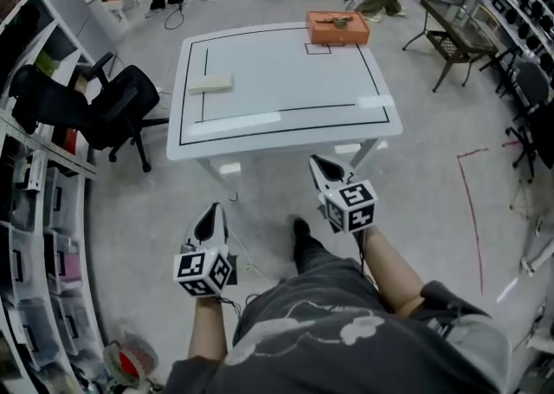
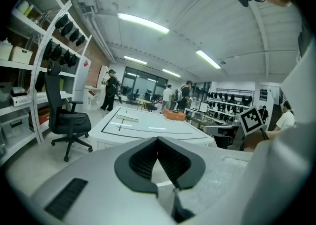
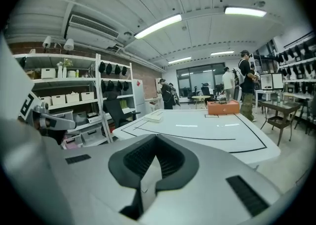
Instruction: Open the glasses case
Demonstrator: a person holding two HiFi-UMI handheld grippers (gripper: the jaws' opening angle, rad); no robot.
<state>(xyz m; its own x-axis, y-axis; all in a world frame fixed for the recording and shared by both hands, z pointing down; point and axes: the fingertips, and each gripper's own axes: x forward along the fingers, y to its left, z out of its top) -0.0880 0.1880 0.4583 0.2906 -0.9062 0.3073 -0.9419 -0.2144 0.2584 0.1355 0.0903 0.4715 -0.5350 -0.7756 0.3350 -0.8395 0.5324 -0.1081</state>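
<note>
Fingertips meet on both tools in the head view: the left gripper (image 1: 215,209) and the right gripper (image 1: 316,160) are each pinched together with nothing between them, held side by side off the near edge of the white table (image 1: 277,80). The glasses case (image 1: 210,84), a pale flat closed box, lies on the table's left part, well apart from both grippers. Its long axis runs left to right, with the right end a touch farther away. An orange box (image 1: 338,34) sits at the far right corner with a small brownish item (image 1: 333,19) on top; what that item is cannot be told. A black office chair (image 1: 121,111) stands left of the table.

From the left gripper view, the jaws are together and empty. The case (image 2: 127,118) shows as a thin pale strip on the far tabletop, and the orange box (image 2: 174,114) lies to its right.

From the right gripper view, the jaws are again closed on nothing. The case (image 3: 153,116) lies at the table's left, lengthwise across it, and the orange box (image 3: 223,107) at the far right.
</note>
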